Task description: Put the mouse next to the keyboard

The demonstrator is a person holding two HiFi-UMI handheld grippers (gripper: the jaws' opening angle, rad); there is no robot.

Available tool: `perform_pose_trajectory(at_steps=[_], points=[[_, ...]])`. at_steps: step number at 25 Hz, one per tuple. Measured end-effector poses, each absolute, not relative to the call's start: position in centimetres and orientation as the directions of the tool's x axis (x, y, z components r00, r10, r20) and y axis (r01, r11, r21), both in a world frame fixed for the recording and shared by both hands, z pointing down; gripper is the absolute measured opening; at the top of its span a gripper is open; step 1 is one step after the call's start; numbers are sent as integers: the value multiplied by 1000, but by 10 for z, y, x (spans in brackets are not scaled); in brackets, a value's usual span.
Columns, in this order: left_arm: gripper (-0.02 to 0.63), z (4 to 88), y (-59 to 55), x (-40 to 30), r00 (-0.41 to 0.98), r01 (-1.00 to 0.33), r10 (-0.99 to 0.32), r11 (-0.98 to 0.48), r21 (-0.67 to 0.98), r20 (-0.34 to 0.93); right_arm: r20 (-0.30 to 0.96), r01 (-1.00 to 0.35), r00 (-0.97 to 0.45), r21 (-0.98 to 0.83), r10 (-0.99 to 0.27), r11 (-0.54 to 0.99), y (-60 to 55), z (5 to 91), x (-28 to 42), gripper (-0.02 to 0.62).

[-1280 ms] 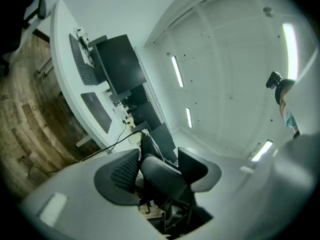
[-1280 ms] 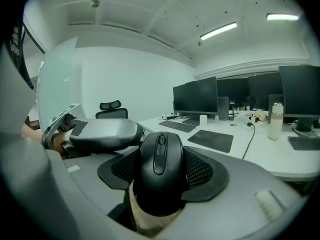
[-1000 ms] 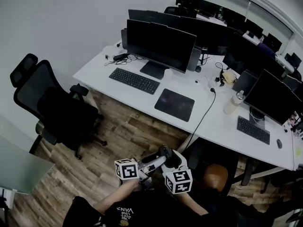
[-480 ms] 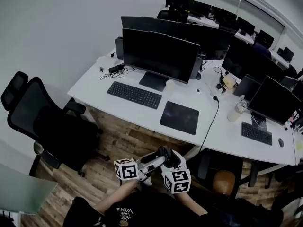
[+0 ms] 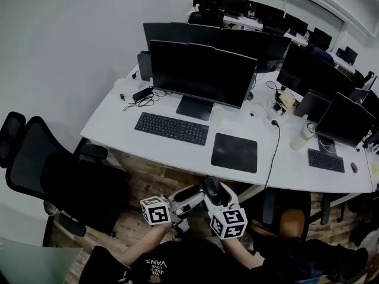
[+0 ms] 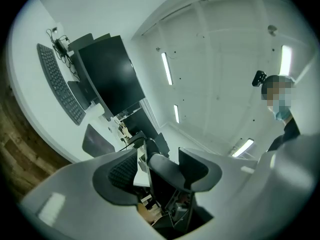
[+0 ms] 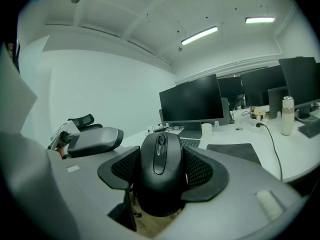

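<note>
A black mouse (image 7: 160,159) sits between the mesh pads of my right gripper (image 7: 161,166), which is shut on it. In the head view the mouse (image 5: 211,189) is held low over the wood floor, in front of the white desk (image 5: 112,120). The black keyboard (image 5: 172,128) lies on the desk before the monitor, with a dark mouse pad (image 5: 234,152) to its right. My left gripper (image 5: 188,194) hangs close beside the right one, open. Its pads (image 6: 117,171) stand apart and grip nothing.
A black office chair (image 5: 59,176) stands at the left of the desk. A large monitor (image 5: 201,73) stands behind the keyboard. A black cable (image 5: 273,152) runs over the desk edge near a bottle (image 5: 303,136). A chair with an orange seat (image 5: 293,220) is at lower right.
The desk has come closer and shifted in the head view as the person moves towards it. Both grippers keep their places, the mouse still in the right one.
</note>
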State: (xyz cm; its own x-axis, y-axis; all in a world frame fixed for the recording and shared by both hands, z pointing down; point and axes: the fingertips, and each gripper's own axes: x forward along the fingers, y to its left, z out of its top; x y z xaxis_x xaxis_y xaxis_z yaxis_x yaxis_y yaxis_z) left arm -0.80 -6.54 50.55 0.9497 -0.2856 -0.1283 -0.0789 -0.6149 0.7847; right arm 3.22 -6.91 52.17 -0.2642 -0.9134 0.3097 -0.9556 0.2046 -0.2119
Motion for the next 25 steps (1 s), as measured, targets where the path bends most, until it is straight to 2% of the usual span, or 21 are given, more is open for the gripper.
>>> perform_pose_trajectory(at_steps=[6, 12, 18, 25], points=[[233, 511, -92, -38, 950, -70, -279, -622, 780, -137, 312, -976, -177, -179, -934, 125, -94, 519, 30, 275], [233, 518, -115, -57, 948, -139, -303, -679, 721, -103, 345, -983, -151, -156, -926, 102, -108, 529, 23, 275], [233, 525, -130, -58, 935, -242, -351, -726, 644, -44, 372, -983, -162, -145, -914, 115, -121, 542, 31, 275], [232, 530, -163, -58, 873, -403, -487, -714, 572, 7, 400, -981, -191, -119, -896, 156, -153, 553, 55, 275]])
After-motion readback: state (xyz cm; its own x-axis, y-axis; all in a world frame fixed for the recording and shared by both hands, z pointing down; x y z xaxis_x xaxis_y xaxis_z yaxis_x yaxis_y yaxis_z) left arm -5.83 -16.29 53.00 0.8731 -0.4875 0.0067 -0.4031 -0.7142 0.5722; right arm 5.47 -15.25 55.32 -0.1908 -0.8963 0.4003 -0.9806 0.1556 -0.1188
